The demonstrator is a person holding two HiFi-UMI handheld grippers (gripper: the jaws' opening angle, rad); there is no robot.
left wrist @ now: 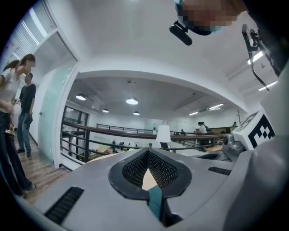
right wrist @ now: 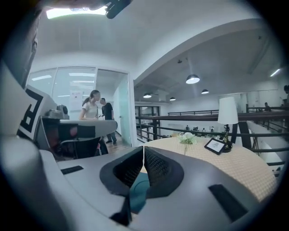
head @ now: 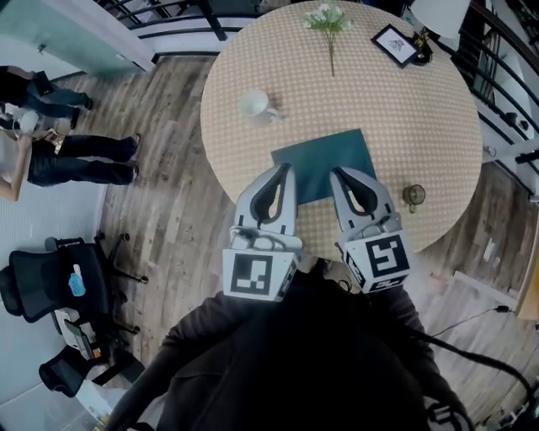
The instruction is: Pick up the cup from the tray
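A white cup (head: 253, 104) with a handle stands on the checkered cloth of the round table (head: 421, 126), to the left of and beyond a dark teal tray (head: 327, 163). The tray itself bears nothing. Both grippers hover at the table's near edge, held level side by side over the tray's near end. My left gripper (head: 285, 169) (left wrist: 147, 151) has its tips touching, with nothing between them. My right gripper (head: 336, 172) (right wrist: 143, 148) is likewise shut and empty. Neither gripper view shows the cup.
A sprig of white flowers (head: 327, 18) (right wrist: 187, 137), a framed picture (head: 394, 44) (right wrist: 214, 145) and a lamp (right wrist: 227, 113) stand at the table's far side. A small glass jar (head: 413, 196) sits at the near right. People (head: 76, 156) and an office chair (head: 42, 286) are at the left.
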